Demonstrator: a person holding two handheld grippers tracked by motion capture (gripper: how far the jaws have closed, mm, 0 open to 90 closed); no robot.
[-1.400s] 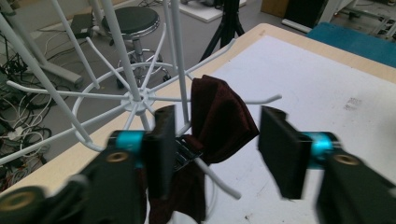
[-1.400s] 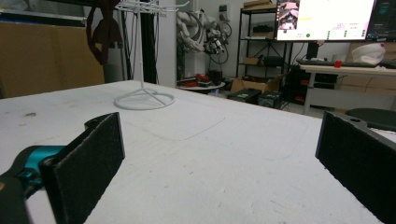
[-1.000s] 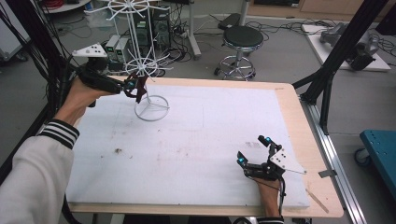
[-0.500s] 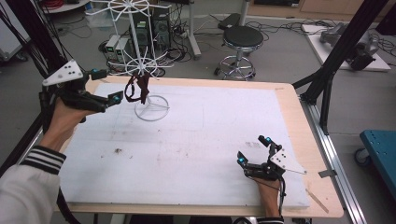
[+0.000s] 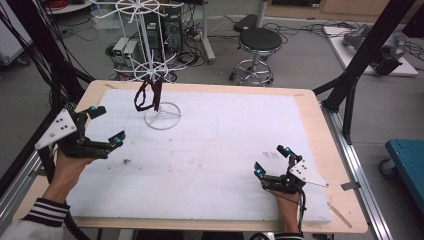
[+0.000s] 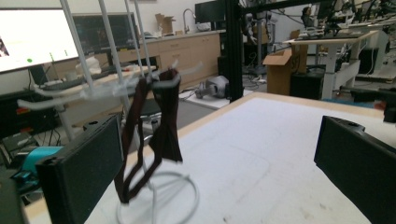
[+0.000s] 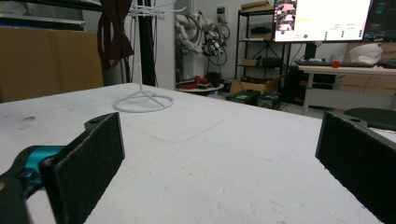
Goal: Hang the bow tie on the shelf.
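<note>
White sheeting [image 5: 240,150] covers a wood-edged table [image 5: 327,130] in a workshop crowded with cables, a round black stool [image 5: 259,40] and black frame posts, seen from the high view. At the far left of the sheet stands a white wire rack [image 5: 150,55] on a ring base, and a dark brown strap [image 5: 147,95] hangs looped from one of its lower arms, its bottom end dangling just above the ring. The left gripper [image 5: 102,127], held in a hand at the table's left edge, sits near the rack with its jaws spread wide and nothing between them. The right gripper [image 5: 272,160], well apart at the near right of the sheet, rests low on the surface, its jaws likewise parted and empty. From the left gripper view the strap [image 6: 154,140] is close up between the two black jaws' line of sight, draped over a thin white arm of the rack [image 6: 112,70], with counters, a lit screen and cardboard boxes behind. The right gripper view, low over the sheet, shows the rack [image 7: 140,60] far off with the strap [image 7: 114,32] high at its top, a faint rounded outline marked on the sheeting [image 7: 210,154], and a bright monitor [image 7: 322,18] above a desk at the back. A small dark smudge [image 5: 126,161] marks the sheet near the left gripper.
</note>
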